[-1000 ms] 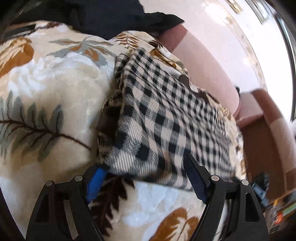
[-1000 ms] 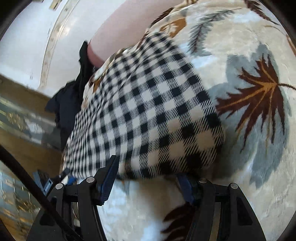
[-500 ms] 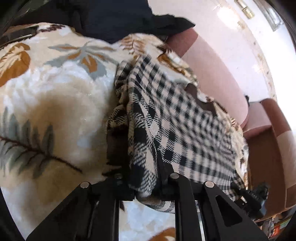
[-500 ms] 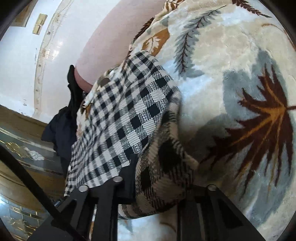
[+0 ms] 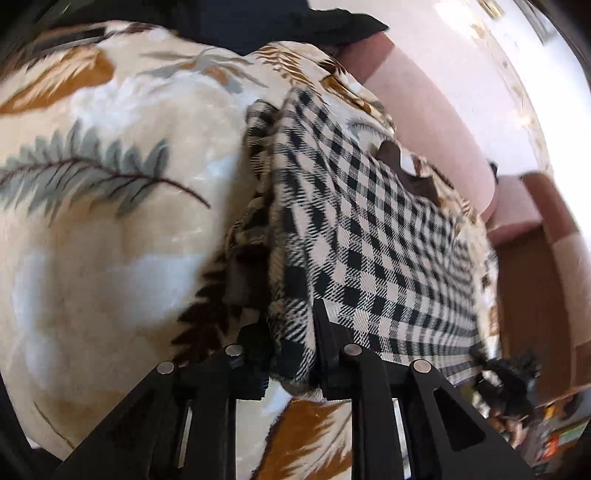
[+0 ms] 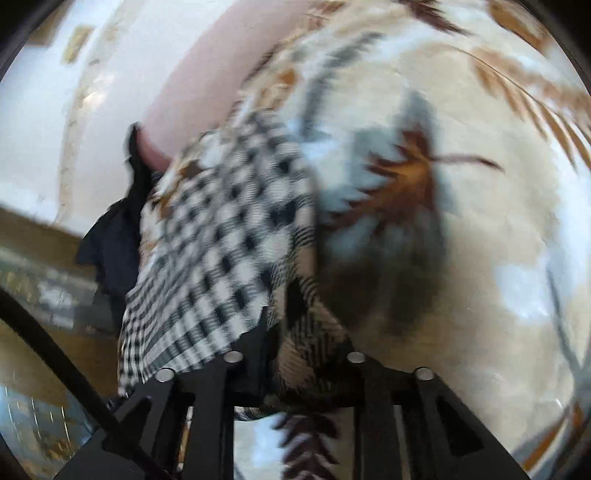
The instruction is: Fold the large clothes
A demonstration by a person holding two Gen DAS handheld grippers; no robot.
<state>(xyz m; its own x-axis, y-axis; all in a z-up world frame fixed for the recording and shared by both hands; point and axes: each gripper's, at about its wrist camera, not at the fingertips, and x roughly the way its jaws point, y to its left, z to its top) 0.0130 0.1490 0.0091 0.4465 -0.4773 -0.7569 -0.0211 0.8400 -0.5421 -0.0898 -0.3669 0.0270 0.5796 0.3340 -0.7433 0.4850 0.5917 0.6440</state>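
A black-and-white checked garment (image 5: 369, 236) lies on a cream blanket with leaf prints (image 5: 110, 221). My left gripper (image 5: 291, 347) is shut on the garment's near left corner and holds it raised off the blanket. In the right wrist view the same checked garment (image 6: 229, 236) hangs stretched, blurred by motion. My right gripper (image 6: 291, 354) is shut on the garment's near right corner. The cloth bunches between both pairs of jaws and hides the fingertips.
A pink sofa back (image 5: 424, 110) runs behind the blanket (image 6: 480, 240). A dark garment (image 5: 277, 26) lies at the far end and shows in the right wrist view (image 6: 114, 240). A wooden floor and cabinet (image 5: 535, 288) are beyond the sofa edge.
Both grippers went from open at the garment's near edge to shut on its corners. They have lifted the edge off the blanket and the cloth now hangs stretched between them.
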